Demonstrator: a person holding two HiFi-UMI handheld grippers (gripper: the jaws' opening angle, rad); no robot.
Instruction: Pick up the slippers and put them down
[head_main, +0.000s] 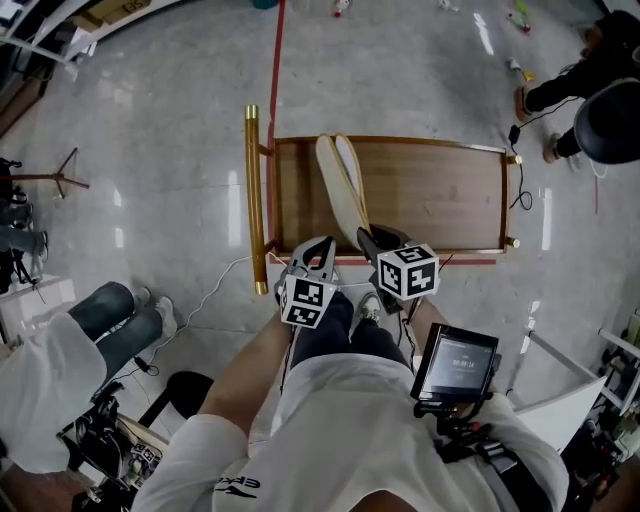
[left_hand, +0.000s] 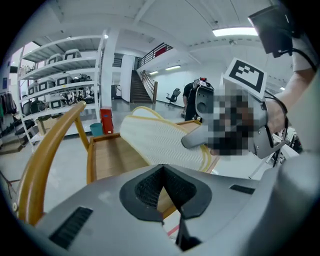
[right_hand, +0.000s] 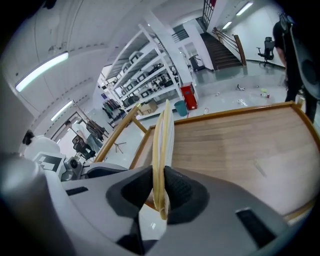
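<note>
Right gripper (right_hand: 160, 192) jaws clamp the slippers (right_hand: 164, 132) edge-on over the wooden surface (right_hand: 240, 145); my left gripper (left_hand: 166, 189) jaws closed on nothing.

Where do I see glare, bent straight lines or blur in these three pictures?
Head view: white streaks of glare on the glossy floor. Left gripper view: the fisheye lens bends the shelves; a mosaic patch hides the middle right. Right gripper view: dark rounded corners, a blown-out ceiling lamp; the slippers in the right tongs look fairly sharp.

Wooden platform (head_main: 440, 195) on grey floor (head_main: 160, 110); red floor line (head_main: 278, 70); storage shelves (left_hand: 60, 65); staircase (left_hand: 141, 89).
</note>
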